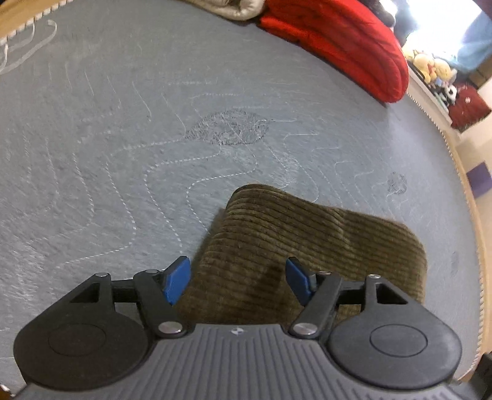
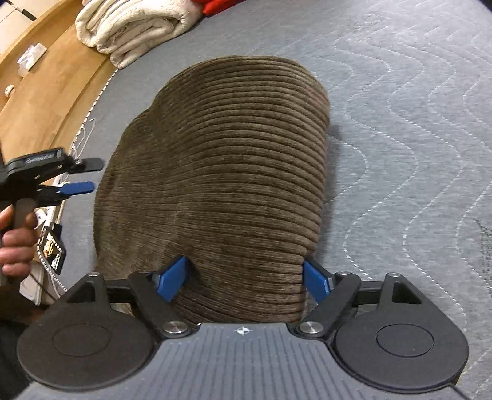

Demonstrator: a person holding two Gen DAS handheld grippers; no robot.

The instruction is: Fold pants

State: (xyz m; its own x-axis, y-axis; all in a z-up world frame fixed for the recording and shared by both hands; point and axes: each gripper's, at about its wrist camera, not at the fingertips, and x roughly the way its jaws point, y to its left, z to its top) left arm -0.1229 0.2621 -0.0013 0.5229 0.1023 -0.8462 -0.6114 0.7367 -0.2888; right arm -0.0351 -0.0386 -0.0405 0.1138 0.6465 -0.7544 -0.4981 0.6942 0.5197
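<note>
Both tools are over the bed now, and both are spread wide. The right tool (image 2: 244, 281) hangs low above the near end of the brown corduroy pants (image 2: 221, 172), its two blue pads (image 2: 172, 278) straddling the folded bundle; the cloth sits between them, the right pad right at the fabric's edge, but whether either pad actually touches I cannot tell, and nothing is pinched, so call it released. The left tool (image 1: 236, 281) is open as well, its two blue pads (image 1: 176, 280) standing apart above one end of the same pants (image 1: 295, 246), with nothing clamped. From the right wrist view that left tool (image 2: 80, 175) shows at the left border, held by a hand (image 2: 17, 237), its fingers clear of the cloth and just beside the bundle's left edge. The pants lie as a single folded bundle on the grey quilted mattress (image 1: 123, 147), ribs running across, near the bed's side edge. Count it up: two tools, one pair of pants, one cream blanket (image 2: 135, 27) rolled at the far end, one red comforter (image 1: 344, 46) bunched beside it, and a cluster of plush toys (image 1: 430, 66) beyond the bed, too small to count. A wooden bed frame (image 2: 46, 101) borders the mattress.
</note>
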